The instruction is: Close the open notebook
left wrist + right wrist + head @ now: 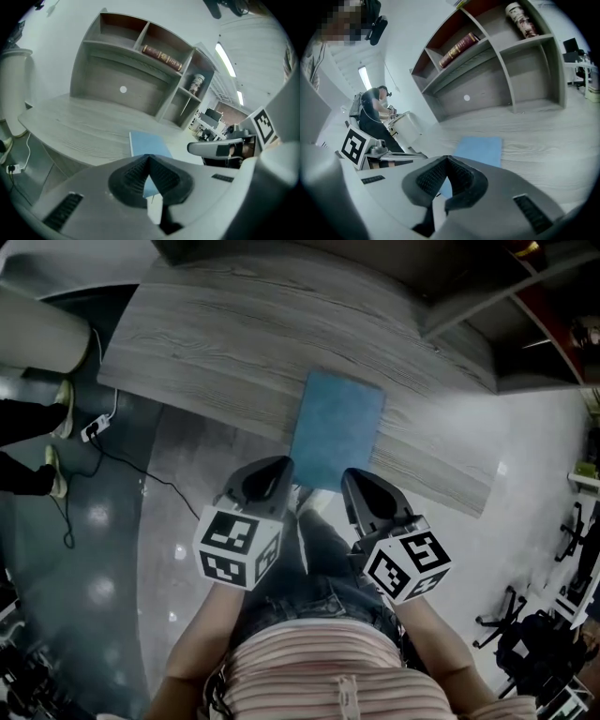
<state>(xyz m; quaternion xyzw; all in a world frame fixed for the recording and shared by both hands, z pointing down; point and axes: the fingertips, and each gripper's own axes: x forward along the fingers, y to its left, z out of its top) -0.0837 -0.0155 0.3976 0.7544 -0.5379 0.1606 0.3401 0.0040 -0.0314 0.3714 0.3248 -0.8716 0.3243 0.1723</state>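
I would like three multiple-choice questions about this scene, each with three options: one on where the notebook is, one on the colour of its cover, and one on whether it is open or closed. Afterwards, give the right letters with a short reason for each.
1. Where does the notebook lie?
A. On the wooden desk, at its front edge
B. On a shelf
C. On the floor

2. What colour is its cover?
A. Red
B. Blue
C. Black

3. What state is it in?
A. Lying open, with pages showing
B. Standing upright
C. Closed and lying flat

Answers:
1 A: the head view shows it on the wood grain, by the front edge.
2 B: all three views show a plain blue cover.
3 C: only the flat cover shows, and no pages.
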